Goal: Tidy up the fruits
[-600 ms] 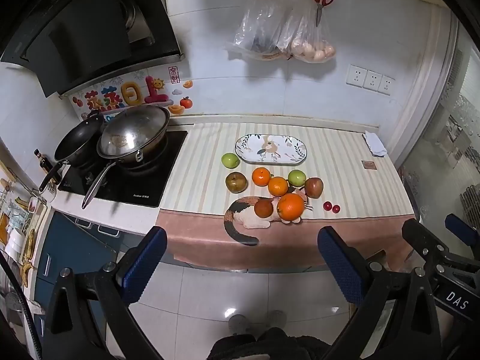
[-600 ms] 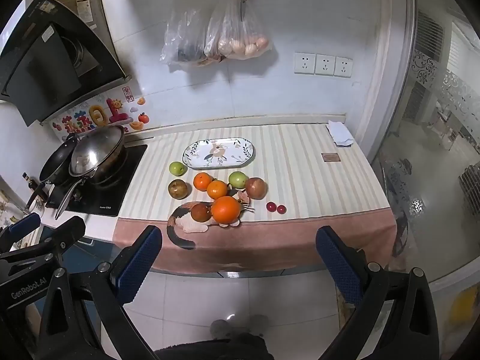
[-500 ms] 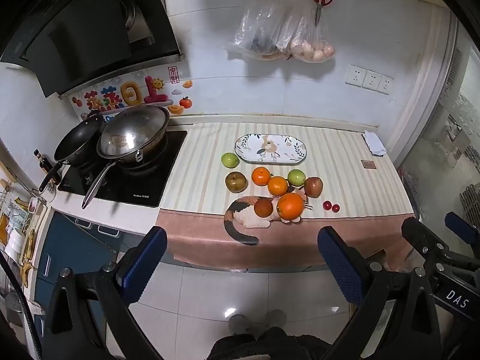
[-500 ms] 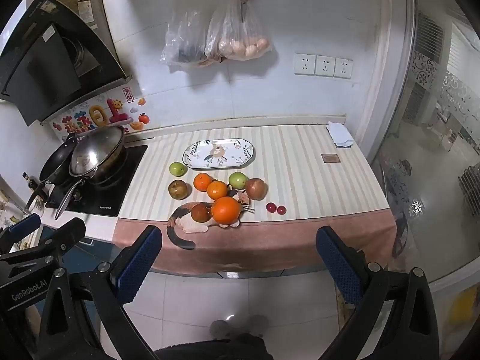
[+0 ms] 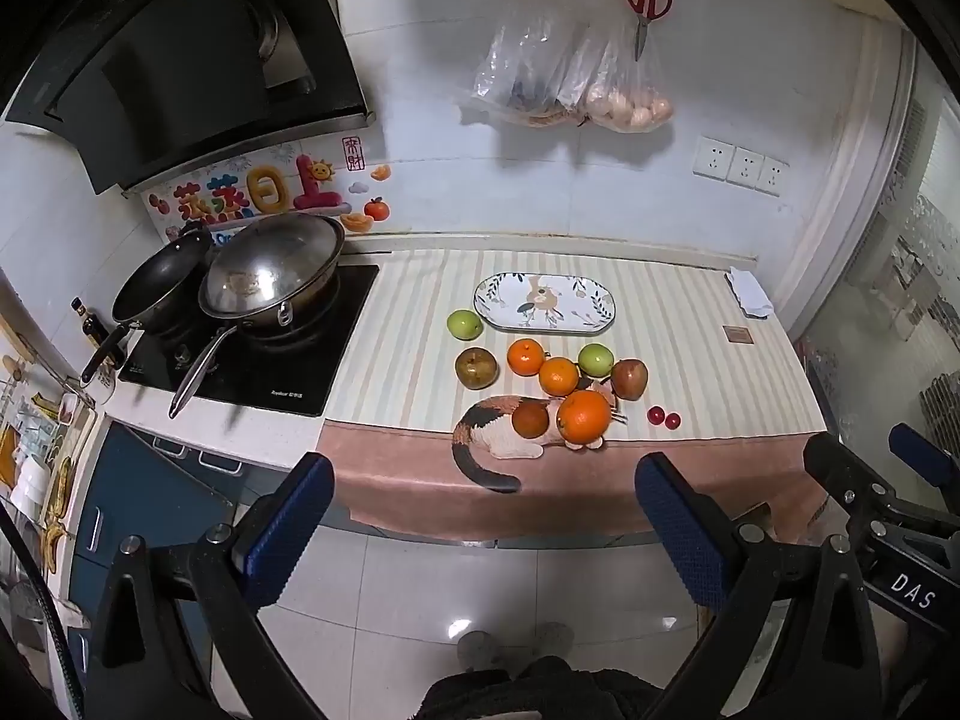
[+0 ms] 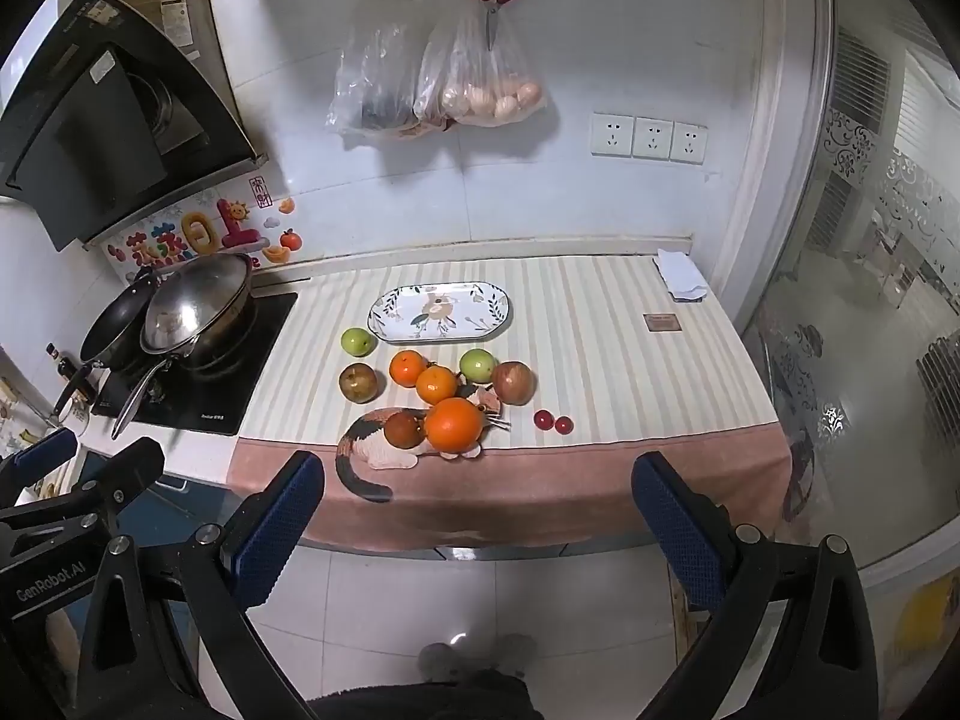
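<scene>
"DAS": right gripper body | "GenRobot.AI": left gripper body | "蒸蒸日上": wall sticker

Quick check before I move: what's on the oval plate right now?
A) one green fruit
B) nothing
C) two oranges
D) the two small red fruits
B: the plate shows only its printed pattern; the nearest green fruit lies on the cloth beside its left end, and the oranges and the two small red fruits sit nearer the counter's front edge.
</scene>
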